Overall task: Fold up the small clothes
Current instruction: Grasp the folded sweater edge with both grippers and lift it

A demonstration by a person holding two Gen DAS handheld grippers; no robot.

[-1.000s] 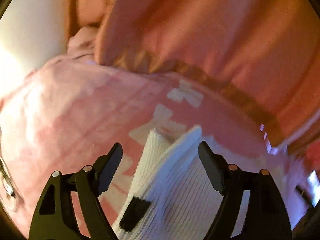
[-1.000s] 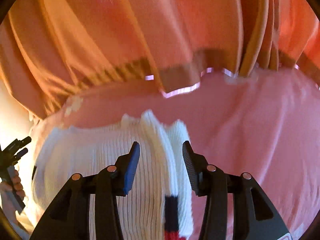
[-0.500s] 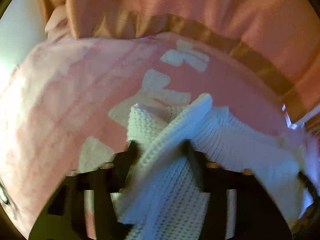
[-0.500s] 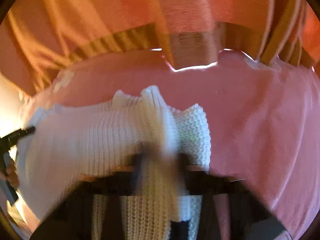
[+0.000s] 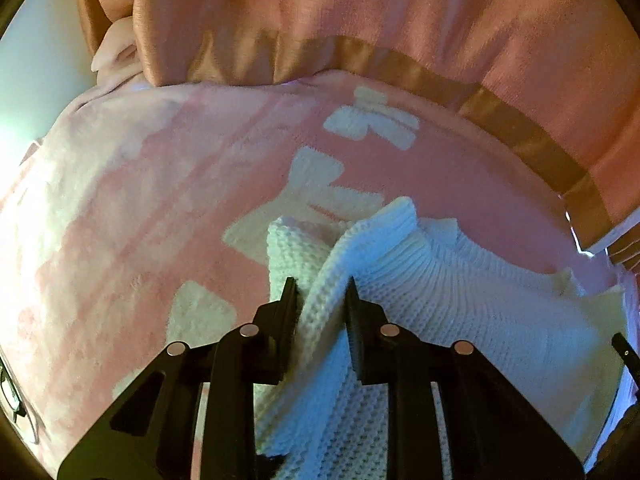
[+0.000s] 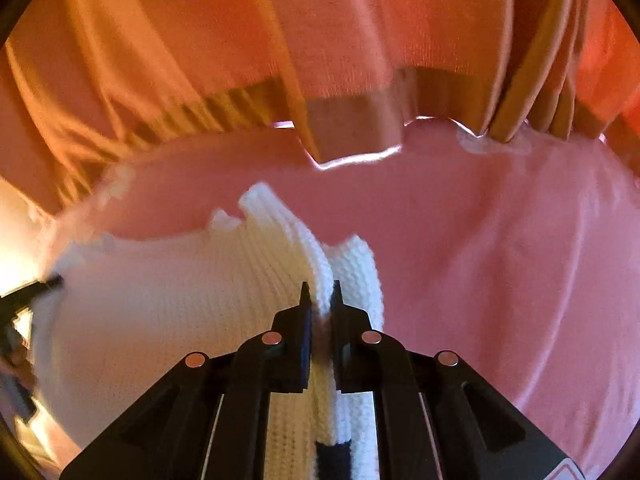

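Note:
A white knitted garment [image 5: 460, 304] with a black patch low down lies on a pink blanket [image 5: 140, 216]. My left gripper [image 5: 320, 292] is shut on a raised fold at its left edge. In the right wrist view the same white knit [image 6: 168, 300] spreads to the left, and my right gripper [image 6: 320, 292] is shut on a ribbed fold at its right edge. The tip of the other gripper [image 6: 36, 288] shows at the far left of the right wrist view.
The pink blanket [image 6: 500, 240] has white bow shapes [image 5: 372, 120] on it. Orange curtains with a brown band [image 5: 400, 64] hang just behind it, also in the right wrist view [image 6: 348, 128]. A pale wall [image 5: 36, 60] is at the far left.
Both grippers were open around folds of the white knit one second ago. Both have closed on the fabric, and the views have shifted forward a little.

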